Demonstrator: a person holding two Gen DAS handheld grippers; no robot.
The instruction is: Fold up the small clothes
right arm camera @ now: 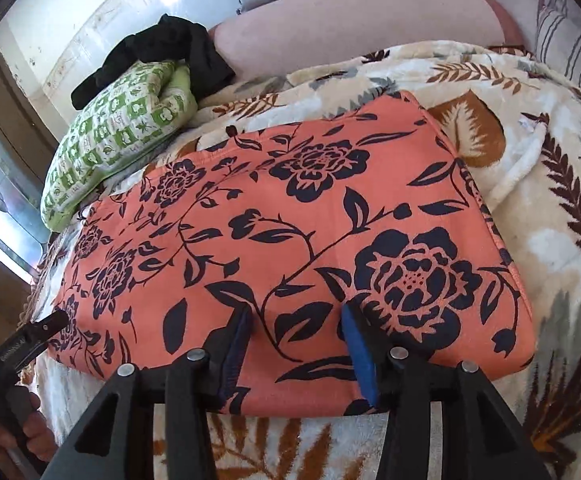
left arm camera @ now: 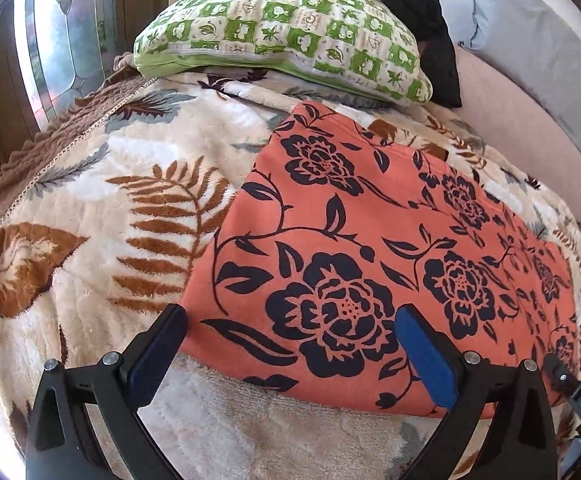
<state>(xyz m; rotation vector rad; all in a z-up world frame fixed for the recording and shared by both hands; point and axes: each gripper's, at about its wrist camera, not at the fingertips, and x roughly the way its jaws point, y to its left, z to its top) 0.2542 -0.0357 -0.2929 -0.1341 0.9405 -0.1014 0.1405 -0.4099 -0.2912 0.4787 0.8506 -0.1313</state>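
An orange garment with dark flower print (left arm camera: 370, 220) (right arm camera: 290, 208) lies flat in a folded rectangle on a cream leaf-patterned blanket (left arm camera: 90, 208) (right arm camera: 562, 240). My left gripper (left arm camera: 290, 312) hovers at the garment's near left corner, jaws wide open, one finger off the cloth's edge and the other over it. My right gripper (right arm camera: 296, 311) is over the near edge towards the right end. Its jaws are partly apart, with flat, unpinched cloth between them. In the right wrist view the left gripper's body (right arm camera: 30, 340) shows at the left, held by a hand (right arm camera: 22, 432).
A green-and-white checked pillow (left arm camera: 282, 36) (right arm camera: 118, 132) lies beyond the garment, with a black cloth (left arm camera: 410, 12) (right arm camera: 162, 52) heaped behind it. A pink cushion (right arm camera: 350, 20) and a grey one (left arm camera: 538, 48) line the back. A window (left arm camera: 62, 32) is at the left.
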